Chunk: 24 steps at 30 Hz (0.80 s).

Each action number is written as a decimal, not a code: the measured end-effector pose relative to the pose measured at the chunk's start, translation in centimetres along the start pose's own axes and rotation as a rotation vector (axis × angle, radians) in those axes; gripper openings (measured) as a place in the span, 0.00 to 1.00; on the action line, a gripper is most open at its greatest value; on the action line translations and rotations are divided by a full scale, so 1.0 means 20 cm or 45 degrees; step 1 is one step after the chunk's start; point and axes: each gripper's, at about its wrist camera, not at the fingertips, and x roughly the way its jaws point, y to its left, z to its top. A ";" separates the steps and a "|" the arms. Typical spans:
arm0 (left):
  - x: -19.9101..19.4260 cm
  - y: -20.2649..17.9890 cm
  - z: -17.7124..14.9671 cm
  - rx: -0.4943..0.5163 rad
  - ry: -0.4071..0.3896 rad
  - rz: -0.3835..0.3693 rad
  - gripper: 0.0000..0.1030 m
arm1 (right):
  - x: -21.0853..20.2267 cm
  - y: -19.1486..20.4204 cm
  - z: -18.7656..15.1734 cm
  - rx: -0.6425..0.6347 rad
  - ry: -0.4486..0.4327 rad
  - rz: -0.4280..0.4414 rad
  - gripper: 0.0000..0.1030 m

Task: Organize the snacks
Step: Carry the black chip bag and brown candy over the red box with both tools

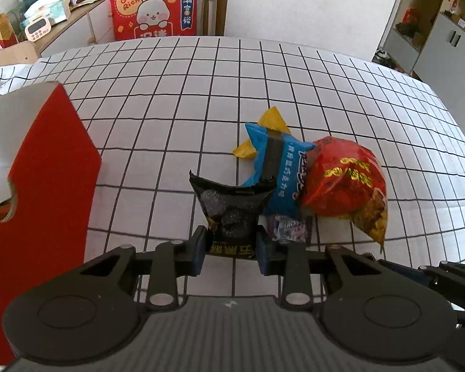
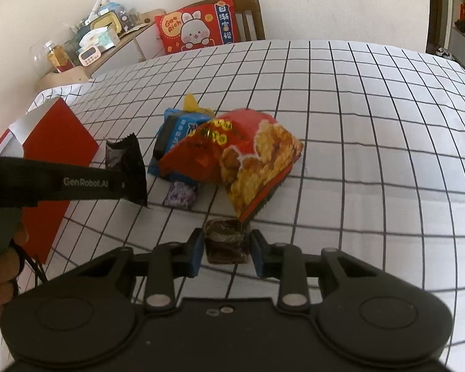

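My left gripper (image 1: 231, 248) is shut on the lower end of a black snack packet (image 1: 232, 207), which stands upright between the blue pads. Just beyond lie a blue packet (image 1: 286, 167), a yellow packet (image 1: 272, 117), a small purple packet (image 1: 290, 228) and a puffy red bag (image 1: 341, 179). My right gripper (image 2: 226, 248) is shut on a small brown packet (image 2: 224, 243) on the checked tablecloth (image 2: 356, 155). The low corner of the red bag (image 2: 248, 155) touches it. The right wrist view also shows the black packet (image 2: 127, 161) lifted, left of the blue packet (image 2: 176, 130).
A red open box (image 1: 46, 186) stands at the left, close to the left gripper. A chair with a red rabbit cushion (image 1: 155, 12) is behind the table, a cluttered sideboard (image 1: 46, 9) at the far left, shelves (image 1: 434, 15) at the right. A hand (image 2: 0, 279) shows at the left edge.
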 end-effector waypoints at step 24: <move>-0.56 0.22 -0.08 -0.070 -0.051 -0.032 0.31 | -0.43 0.33 0.04 -0.099 -0.111 0.156 0.29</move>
